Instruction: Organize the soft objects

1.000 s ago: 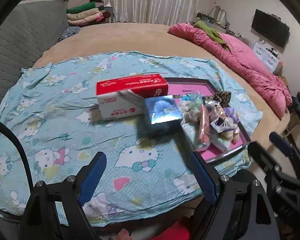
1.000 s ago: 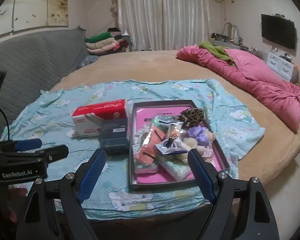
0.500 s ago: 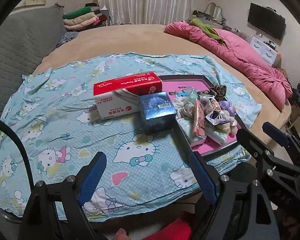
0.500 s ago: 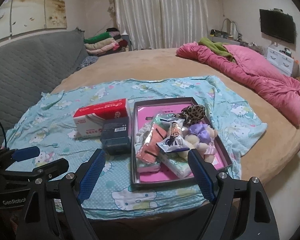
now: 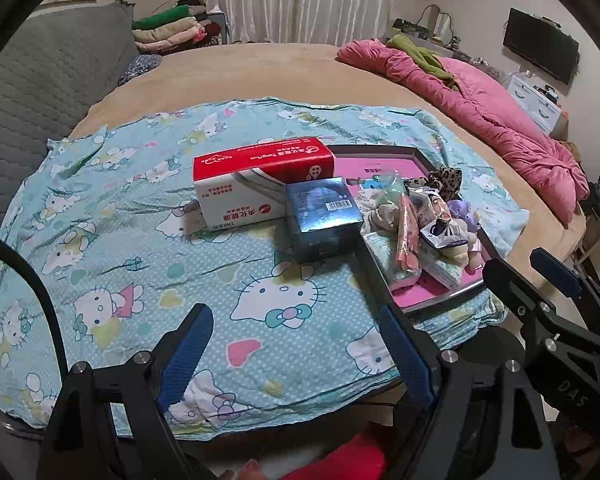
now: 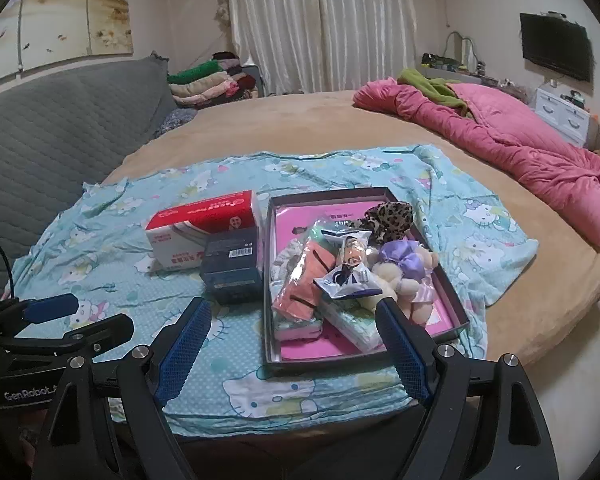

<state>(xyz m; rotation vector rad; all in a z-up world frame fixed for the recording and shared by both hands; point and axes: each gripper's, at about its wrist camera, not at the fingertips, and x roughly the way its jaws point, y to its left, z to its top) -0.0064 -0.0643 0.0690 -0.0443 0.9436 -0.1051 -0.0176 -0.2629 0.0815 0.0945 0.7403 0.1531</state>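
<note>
While both tongs, left [image 5: 296, 354] and right [image 6: 296, 346], hang released and empty, the soft objects lie heaped in the dark-rimmed pink tray [image 6: 266, 280]; purple-bowed plush bear [image 6: 404, 268] half-buried, wrapped packets beneath hard to identify.

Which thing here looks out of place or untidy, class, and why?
The soft things in the pink-lined tray lie in a loose heap: a plush bear, a leopard scrunchie and crinkly packets overlapping. The cartoon-print cloth is wrinkled. Both boxes beside the tray sit squarely; nothing looks spilled or damaged.
</note>
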